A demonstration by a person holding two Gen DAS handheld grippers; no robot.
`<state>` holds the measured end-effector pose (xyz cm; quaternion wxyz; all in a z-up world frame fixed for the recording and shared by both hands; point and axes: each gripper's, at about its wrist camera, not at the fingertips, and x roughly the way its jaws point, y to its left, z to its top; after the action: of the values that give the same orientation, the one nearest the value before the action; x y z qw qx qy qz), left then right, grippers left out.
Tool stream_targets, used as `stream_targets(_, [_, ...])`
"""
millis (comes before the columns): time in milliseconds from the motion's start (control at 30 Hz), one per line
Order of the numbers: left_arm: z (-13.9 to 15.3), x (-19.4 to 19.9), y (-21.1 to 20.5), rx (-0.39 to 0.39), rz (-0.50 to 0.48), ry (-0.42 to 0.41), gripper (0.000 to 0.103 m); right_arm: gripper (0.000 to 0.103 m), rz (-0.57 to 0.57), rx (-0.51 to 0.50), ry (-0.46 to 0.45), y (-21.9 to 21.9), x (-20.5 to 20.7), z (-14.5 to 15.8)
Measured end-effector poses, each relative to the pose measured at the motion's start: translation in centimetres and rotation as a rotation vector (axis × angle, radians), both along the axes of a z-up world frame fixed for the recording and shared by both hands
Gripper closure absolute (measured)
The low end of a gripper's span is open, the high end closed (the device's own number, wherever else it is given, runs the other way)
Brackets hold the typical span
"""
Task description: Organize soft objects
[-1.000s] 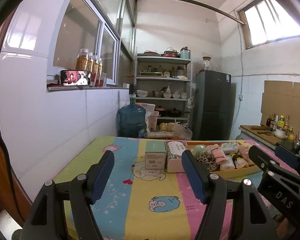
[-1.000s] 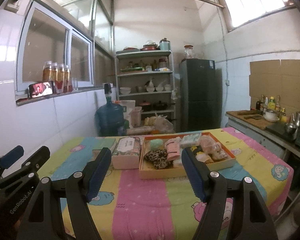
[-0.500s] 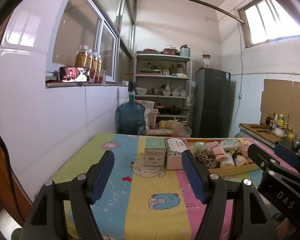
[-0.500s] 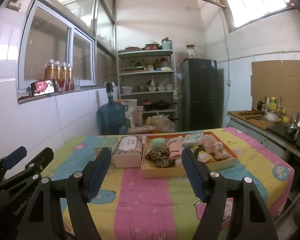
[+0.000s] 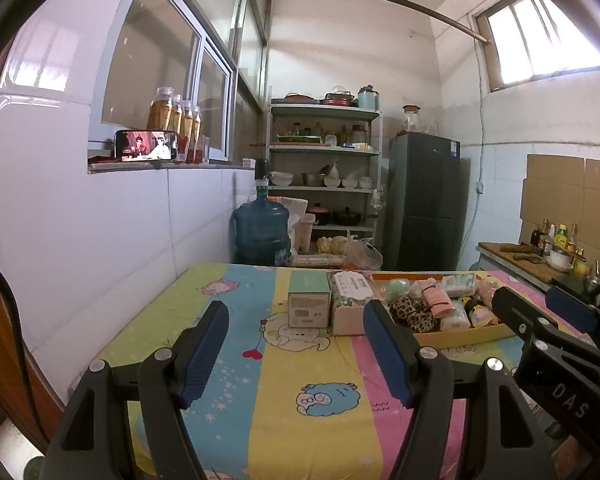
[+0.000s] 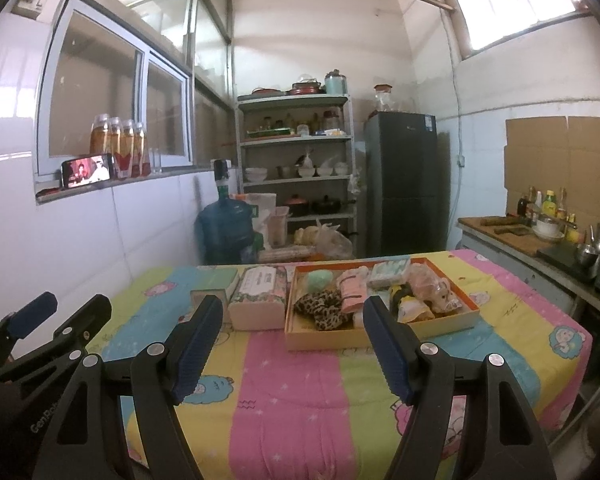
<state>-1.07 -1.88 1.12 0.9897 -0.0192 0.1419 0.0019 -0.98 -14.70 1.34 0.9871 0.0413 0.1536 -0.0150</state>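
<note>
An orange tray point(image 6: 380, 338) sits on the striped cartoon tablecloth point(image 6: 292, 380). It holds soft things: a leopard scrunchie point(image 6: 324, 309), a pink rolled cloth point(image 6: 352, 290), a green ball point(image 6: 320, 279), tissue packs point(image 6: 390, 270) and a bagged pink toy point(image 6: 430, 285). The tray also shows in the left wrist view point(image 5: 460, 334). A floral box point(image 6: 260, 296) and a green box point(image 5: 309, 305) stand left of the tray. My left gripper point(image 5: 296, 354) and right gripper point(image 6: 292, 350) are both open and empty, held above the near table, short of the tray.
A blue water jug point(image 5: 262, 232), a shelf rack point(image 5: 324, 176) and a dark fridge point(image 5: 424, 204) stand behind the table. A counter point(image 6: 540, 244) with bottles and pots runs along the right. A white tiled wall borders the left side.
Both grippers have tilted slightly, so the table sits a little lower in each view. Nothing on the table has moved and both grippers stay open.
</note>
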Motion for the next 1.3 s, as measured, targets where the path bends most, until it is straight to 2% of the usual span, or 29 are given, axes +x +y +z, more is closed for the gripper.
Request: stream_targets(1300, [-0.54, 0.04, -0.60, 0.002, -0.013, 0.012, 0.034, 0.029, 0.004, 0.003, 0.005, -0.07, -0.18, -0.26])
